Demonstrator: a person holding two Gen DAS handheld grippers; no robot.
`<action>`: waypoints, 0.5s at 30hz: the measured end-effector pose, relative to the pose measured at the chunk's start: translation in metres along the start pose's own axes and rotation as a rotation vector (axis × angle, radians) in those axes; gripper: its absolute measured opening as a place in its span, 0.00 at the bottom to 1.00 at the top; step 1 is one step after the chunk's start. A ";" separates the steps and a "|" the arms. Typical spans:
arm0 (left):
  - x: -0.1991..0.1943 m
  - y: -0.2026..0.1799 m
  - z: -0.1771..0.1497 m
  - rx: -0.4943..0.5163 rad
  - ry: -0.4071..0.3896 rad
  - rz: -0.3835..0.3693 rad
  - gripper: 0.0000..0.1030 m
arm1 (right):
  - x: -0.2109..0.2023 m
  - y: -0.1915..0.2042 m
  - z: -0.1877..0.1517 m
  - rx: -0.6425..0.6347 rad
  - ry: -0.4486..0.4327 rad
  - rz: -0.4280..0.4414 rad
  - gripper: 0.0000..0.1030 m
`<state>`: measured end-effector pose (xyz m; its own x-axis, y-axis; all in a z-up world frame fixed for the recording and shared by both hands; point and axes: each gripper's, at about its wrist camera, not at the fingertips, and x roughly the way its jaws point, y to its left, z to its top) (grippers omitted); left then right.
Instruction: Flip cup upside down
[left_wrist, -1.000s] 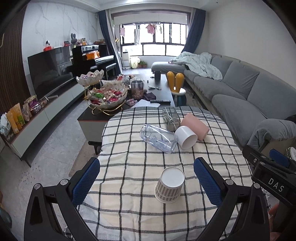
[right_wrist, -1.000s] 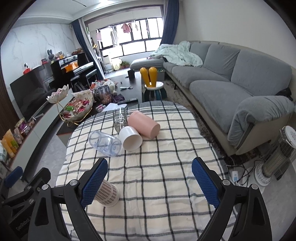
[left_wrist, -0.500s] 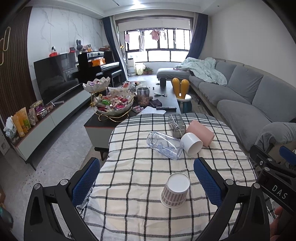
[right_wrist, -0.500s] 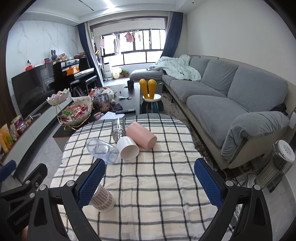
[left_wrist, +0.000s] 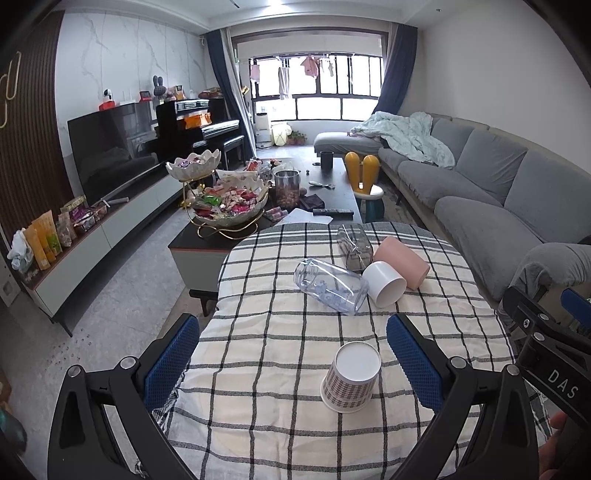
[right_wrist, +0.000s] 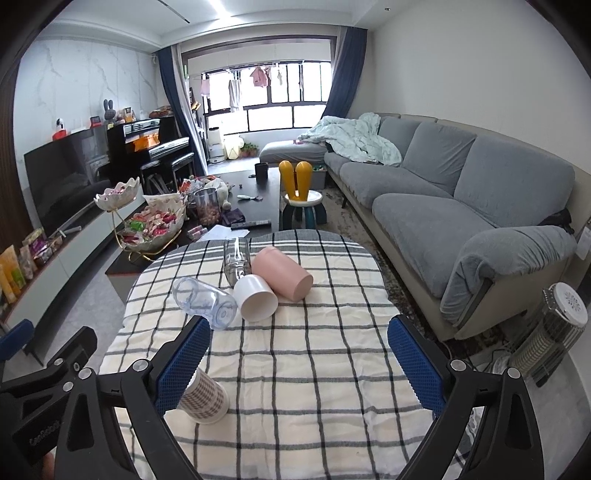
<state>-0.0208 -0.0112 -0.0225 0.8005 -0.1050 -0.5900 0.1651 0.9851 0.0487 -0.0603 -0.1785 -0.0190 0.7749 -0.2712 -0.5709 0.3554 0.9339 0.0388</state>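
Observation:
A checked paper cup (left_wrist: 351, 376) stands upside down on the checked tablecloth (left_wrist: 266, 362), white base up. It also shows in the right wrist view (right_wrist: 205, 398), partly behind my right gripper's left finger. My left gripper (left_wrist: 293, 358) is open and empty, held above the near table with the cup between its fingers' lines. My right gripper (right_wrist: 299, 360) is open and empty, to the right of the cup. Farther back lie a clear plastic bottle (left_wrist: 330, 286), a white cup (left_wrist: 384, 284), a pink cup (left_wrist: 402, 256) and a glass (left_wrist: 352, 245), all on their sides.
A dark coffee table (left_wrist: 332, 188) with a snack stand (left_wrist: 229, 206) lies beyond the table. A grey sofa (right_wrist: 461, 206) runs along the right. A TV unit (left_wrist: 92, 229) stands at left. A heater (right_wrist: 554, 328) sits on the floor at right.
Both grippers have pulled back and risen from the table, so the cup and the lying cups look farther away. The paper cup has stayed upside down in place.

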 end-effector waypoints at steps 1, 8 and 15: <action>0.001 0.000 0.000 0.001 0.000 -0.001 1.00 | 0.000 -0.001 0.000 0.000 0.000 0.000 0.94; 0.000 -0.002 0.000 0.000 0.004 -0.002 1.00 | 0.000 0.000 0.000 0.000 0.000 0.000 0.94; 0.000 0.000 0.001 -0.003 0.009 -0.004 1.00 | 0.000 0.001 0.000 0.001 0.001 0.000 0.94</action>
<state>-0.0206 -0.0114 -0.0218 0.7947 -0.1077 -0.5973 0.1664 0.9851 0.0439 -0.0603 -0.1779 -0.0191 0.7744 -0.2715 -0.5714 0.3561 0.9336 0.0391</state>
